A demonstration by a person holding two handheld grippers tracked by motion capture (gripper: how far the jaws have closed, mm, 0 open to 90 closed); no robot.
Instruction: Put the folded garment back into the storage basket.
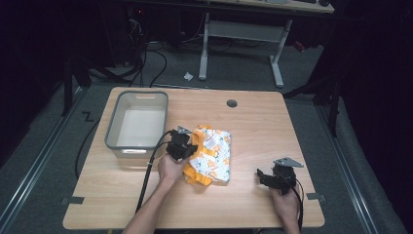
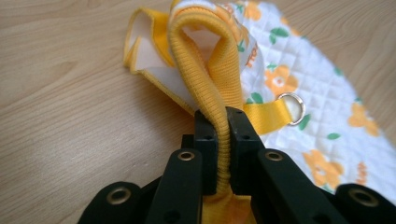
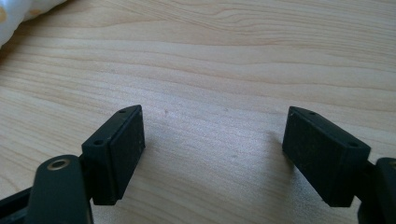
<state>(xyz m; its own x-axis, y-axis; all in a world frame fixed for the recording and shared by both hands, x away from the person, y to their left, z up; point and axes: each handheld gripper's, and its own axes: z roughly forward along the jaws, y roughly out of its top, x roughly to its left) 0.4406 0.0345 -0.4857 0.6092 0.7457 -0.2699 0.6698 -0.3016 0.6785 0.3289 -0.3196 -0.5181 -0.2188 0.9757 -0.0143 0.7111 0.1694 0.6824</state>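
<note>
1. Left gripper (image 1: 181,147): jaws clamped together on the ribbed yellow band (image 2: 205,88) of the garment (image 1: 210,156). In the left gripper view the band runs up out of the jaws, loops over and drops back, so it is pinched on edge with the loop standing free above the table.
2. Garment: small quilted white piece with orange flowers and yellow trim, lying near the middle of the table (image 1: 253,122), just right of the left gripper. Its long axis runs roughly front to back from the person's side. A metal ring (image 2: 293,108) on a yellow strap sits on the quilted face, just beside the clamped band.
3. Key relation: the held band is at the garment's left edge; the rest of the cloth spreads away to the right, toward the other hand. Any lift or fold by the left gripper would, I judge, drag the cloth from that edge.
4. Right gripper (image 1: 272,178): jaws wide apart, nothing between them, low over bare wood. Well apart from the garment, to its right and nearer the person. A corner of white cloth (image 3: 21,11) shows at upper left in the right gripper view.
5. Grey bin (image 1: 138,122): left rear of the table, looks empty, near the left gripper. The left hand is the nearer one to it.
</note>
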